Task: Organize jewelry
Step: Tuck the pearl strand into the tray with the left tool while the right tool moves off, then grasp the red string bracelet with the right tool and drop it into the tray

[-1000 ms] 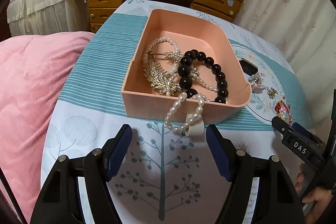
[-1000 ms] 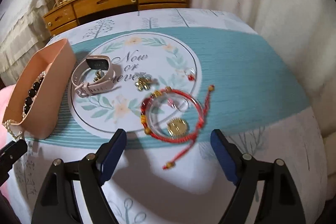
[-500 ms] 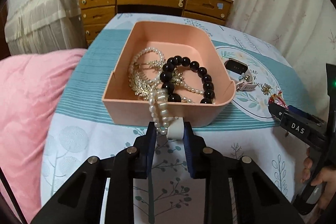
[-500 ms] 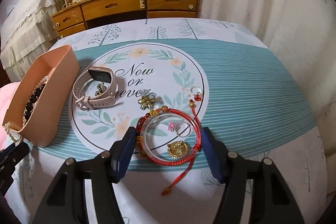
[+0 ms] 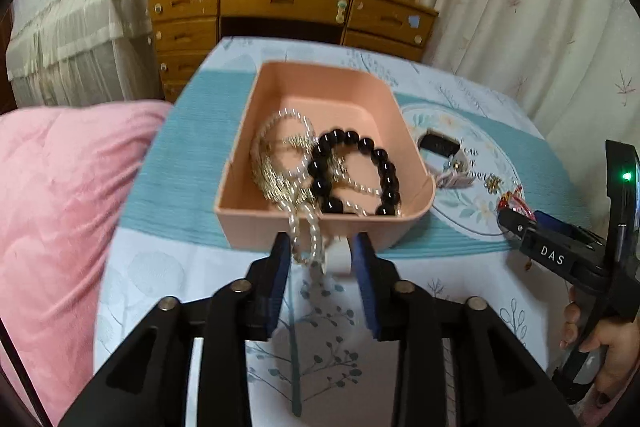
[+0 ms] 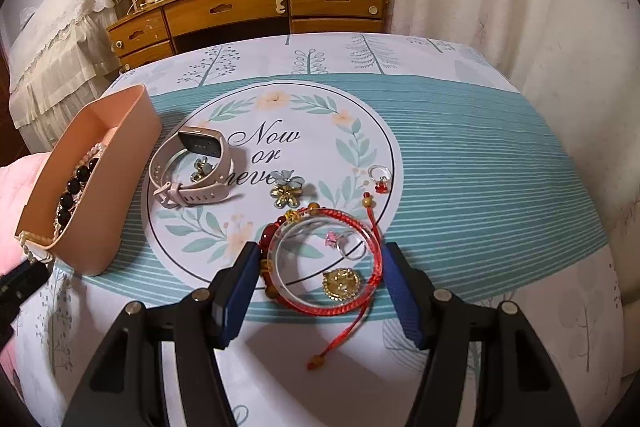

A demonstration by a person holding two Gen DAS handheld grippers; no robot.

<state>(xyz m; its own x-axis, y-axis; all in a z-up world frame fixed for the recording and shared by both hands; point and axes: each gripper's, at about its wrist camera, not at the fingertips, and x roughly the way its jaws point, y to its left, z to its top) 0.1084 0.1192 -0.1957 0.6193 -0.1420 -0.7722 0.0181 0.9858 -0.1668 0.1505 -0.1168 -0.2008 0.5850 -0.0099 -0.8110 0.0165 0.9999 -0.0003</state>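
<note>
A pink tray (image 5: 244, 227) holds a black bead bracelet (image 5: 352, 175), a gold hair comb and pearl strands. My left gripper (image 5: 320, 255) is shut on the pearl necklace (image 5: 306, 239) and its white tag, which hang over the tray's near wall. My right gripper (image 6: 320, 267) is part-closed around the red cord bracelet (image 6: 376, 251); its pads sit on either side of it on the cloth. Inside the bracelet lie a clear bangle, a pink-stone ring (image 6: 344, 243) and a gold pendant (image 6: 342, 285). The tray also shows in the right wrist view (image 6: 100, 227).
A pink smartwatch (image 6: 192, 171), a gold flower brooch (image 6: 286, 193) and a small red-stone ring (image 6: 380, 177) lie on the round mat. A pink quilt (image 5: 52, 195) lies left of the table. A wooden dresser (image 6: 248, 11) stands behind.
My left gripper closed on the hanging pearl necklace and lifted slightly. My right gripper moved forward and narrowed around the red cord bracelet.
</note>
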